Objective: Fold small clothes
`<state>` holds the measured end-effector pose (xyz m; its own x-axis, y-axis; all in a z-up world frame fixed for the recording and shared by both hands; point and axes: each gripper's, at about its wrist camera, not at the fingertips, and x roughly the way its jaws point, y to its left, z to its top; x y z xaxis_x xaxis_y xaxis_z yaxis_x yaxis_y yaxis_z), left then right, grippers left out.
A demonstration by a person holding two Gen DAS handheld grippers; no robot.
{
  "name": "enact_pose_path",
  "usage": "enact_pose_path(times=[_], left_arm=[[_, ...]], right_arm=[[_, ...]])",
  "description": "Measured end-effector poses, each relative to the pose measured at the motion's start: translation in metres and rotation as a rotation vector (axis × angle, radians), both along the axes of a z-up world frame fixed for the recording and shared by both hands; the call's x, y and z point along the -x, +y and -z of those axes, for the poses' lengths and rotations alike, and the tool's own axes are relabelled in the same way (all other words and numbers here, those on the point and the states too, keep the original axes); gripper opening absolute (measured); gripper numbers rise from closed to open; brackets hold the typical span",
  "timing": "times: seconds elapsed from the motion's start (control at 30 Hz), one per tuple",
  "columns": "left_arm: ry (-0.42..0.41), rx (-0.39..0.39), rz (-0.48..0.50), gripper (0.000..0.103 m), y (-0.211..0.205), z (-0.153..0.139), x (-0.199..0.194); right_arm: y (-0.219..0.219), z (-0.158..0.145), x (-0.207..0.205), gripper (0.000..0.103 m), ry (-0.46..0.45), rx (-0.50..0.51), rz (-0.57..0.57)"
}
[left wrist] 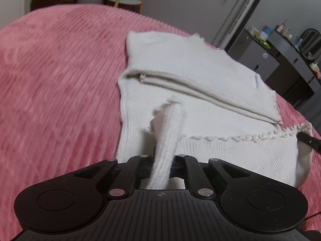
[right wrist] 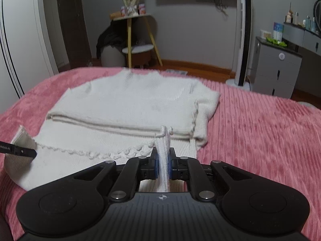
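Left gripper (left wrist: pixel 161 166), right gripper (right wrist: pixel 163 165), both pinching sweater (right wrist: pixel 128 102) hem

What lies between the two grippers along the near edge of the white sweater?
In the right wrist view, only the white knit sweater's braided hem trim spans from the right gripper to the left gripper.

Both views are dim and evenly lit, with soft, faint shadows and no glare. Fisheye distortion bends the walls and darkens the corners. The pink bedspread (left wrist: pixel 50 80) smears with motion blur, and the white sweater (right wrist: pixel 128 100) looks soft.
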<state>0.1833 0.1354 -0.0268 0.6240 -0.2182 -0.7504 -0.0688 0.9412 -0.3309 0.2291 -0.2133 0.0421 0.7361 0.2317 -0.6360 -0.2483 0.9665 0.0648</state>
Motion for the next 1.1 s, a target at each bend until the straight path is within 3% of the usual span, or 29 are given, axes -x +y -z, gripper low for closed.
enact_pose_path(times=[0.27,0.43,0.87,1.0,1.1], left_arm=[[-0.172,-0.003,-0.011,0.007,0.006,-0.053,-0.016],[-0.22,-0.087,-0.001,0.007,-0.001,-0.069,-0.048],[-0.149,-0.146,0.007,0.007,-0.008,-0.029,-0.113],[-0.1,-0.177,0.029,0.008,-0.012,-0.011,-0.123],[-0.096,-0.197,0.036,0.015,-0.015,-0.004,-0.123]], right_arm=[[-0.007,-0.022,-0.006,0.008,-0.094,-0.05,0.045],[-0.013,-0.025,-0.028,0.008,-0.127,-0.058,0.1],[-0.012,0.014,-0.088,0.008,-0.064,-0.029,0.135],[-0.014,0.032,-0.104,0.009,-0.001,-0.034,0.128],[-0.014,0.044,-0.111,0.012,0.05,-0.046,0.11]])
